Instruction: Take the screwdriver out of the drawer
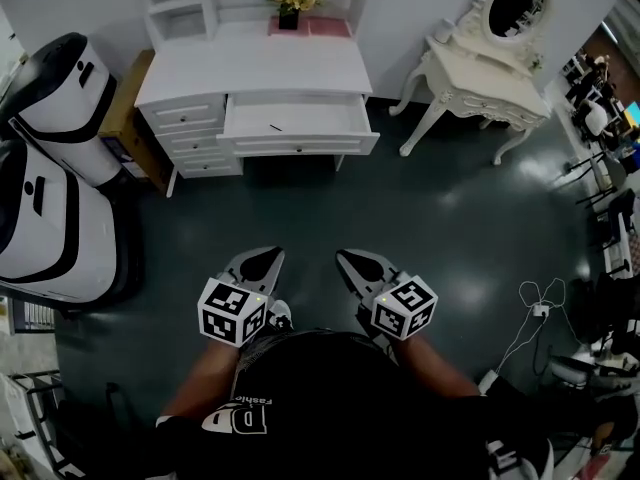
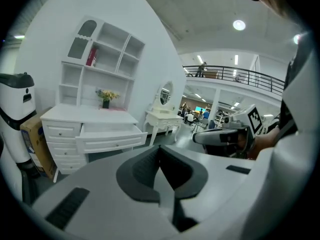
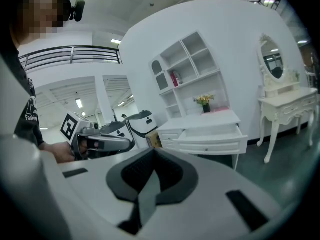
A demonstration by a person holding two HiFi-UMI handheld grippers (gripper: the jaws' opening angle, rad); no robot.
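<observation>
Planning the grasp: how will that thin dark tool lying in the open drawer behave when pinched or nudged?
Probably stiff and light: the screwdriver shows only as a thin straight sliver. Lying flat on the smooth white floor of the drawer, it may slide or roll if nudged. Its handle is too small here to judge.

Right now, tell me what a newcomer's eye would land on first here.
The open drawer of the white desk at top centre, with a thin dark object lying inside. Nearer, the left gripper and right gripper hang side by side over the dark floor, both shut and empty. An ornate white dressing table stands at upper right.
</observation>
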